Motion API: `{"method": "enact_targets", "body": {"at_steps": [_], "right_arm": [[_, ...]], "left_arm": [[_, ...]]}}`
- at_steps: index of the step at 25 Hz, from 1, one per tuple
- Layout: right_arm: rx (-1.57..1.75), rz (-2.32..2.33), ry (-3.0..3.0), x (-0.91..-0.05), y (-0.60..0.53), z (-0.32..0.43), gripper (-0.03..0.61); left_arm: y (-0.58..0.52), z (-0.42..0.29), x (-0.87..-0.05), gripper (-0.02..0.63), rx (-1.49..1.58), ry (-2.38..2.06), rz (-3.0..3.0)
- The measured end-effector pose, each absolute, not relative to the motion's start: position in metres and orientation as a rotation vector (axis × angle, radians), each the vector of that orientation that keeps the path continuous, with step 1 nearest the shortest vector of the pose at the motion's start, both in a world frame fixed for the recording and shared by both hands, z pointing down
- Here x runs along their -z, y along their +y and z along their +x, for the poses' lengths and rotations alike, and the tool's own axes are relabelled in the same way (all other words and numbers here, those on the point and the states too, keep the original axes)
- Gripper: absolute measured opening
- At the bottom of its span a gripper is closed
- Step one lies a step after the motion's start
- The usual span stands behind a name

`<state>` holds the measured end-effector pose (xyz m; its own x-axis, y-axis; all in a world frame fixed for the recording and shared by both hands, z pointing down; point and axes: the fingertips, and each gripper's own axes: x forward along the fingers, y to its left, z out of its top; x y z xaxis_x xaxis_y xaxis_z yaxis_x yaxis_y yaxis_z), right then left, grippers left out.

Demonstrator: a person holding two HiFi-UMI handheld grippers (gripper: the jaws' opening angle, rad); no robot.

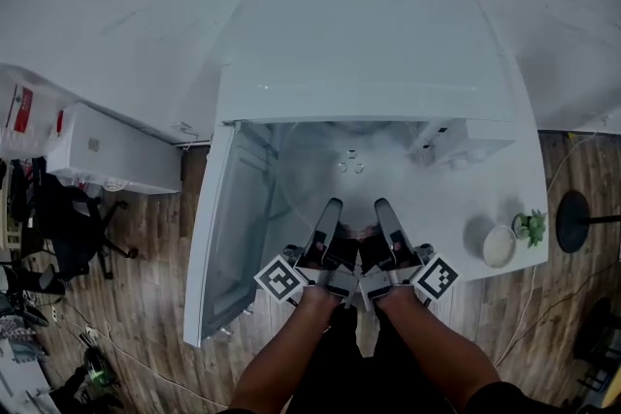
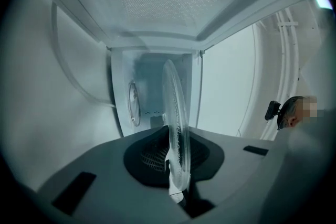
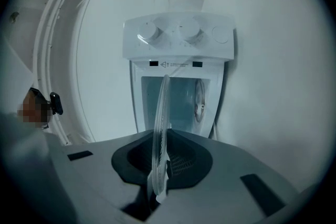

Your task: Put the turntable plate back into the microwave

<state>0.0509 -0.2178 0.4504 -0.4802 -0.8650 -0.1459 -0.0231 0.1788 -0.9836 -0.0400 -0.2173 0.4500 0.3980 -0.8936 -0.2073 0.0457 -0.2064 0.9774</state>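
Observation:
The clear glass turntable plate (image 1: 351,162) is held level at the mouth of the white microwave (image 1: 364,53), partly inside the cavity. Both grippers grip its near rim side by side: my left gripper (image 1: 333,206) and my right gripper (image 1: 381,206), each shut on the plate. In the left gripper view the plate (image 2: 176,128) shows edge-on between the jaws, with the cavity (image 2: 149,89) beyond. In the right gripper view the plate (image 3: 160,128) points at the cavity opening, next to the control panel (image 3: 178,34) with its knobs.
The microwave door (image 1: 228,238) stands swung open at the left. On the white table at the right are a small white bowl (image 1: 499,245) and a little green plant (image 1: 531,226). A white box (image 1: 112,150) and an office chair (image 1: 73,233) are at the left.

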Motion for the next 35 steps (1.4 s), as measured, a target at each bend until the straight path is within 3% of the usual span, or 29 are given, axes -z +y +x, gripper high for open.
{"method": "enact_targets", "body": {"at_steps": [35], "right_arm": [[1.421,-0.882,1.747,-0.506,-0.322,0.044,0.073]], "left_arm": [[-0.342,-0.047,-0.506,0.043,1.057,-0.806,1.454]]}}
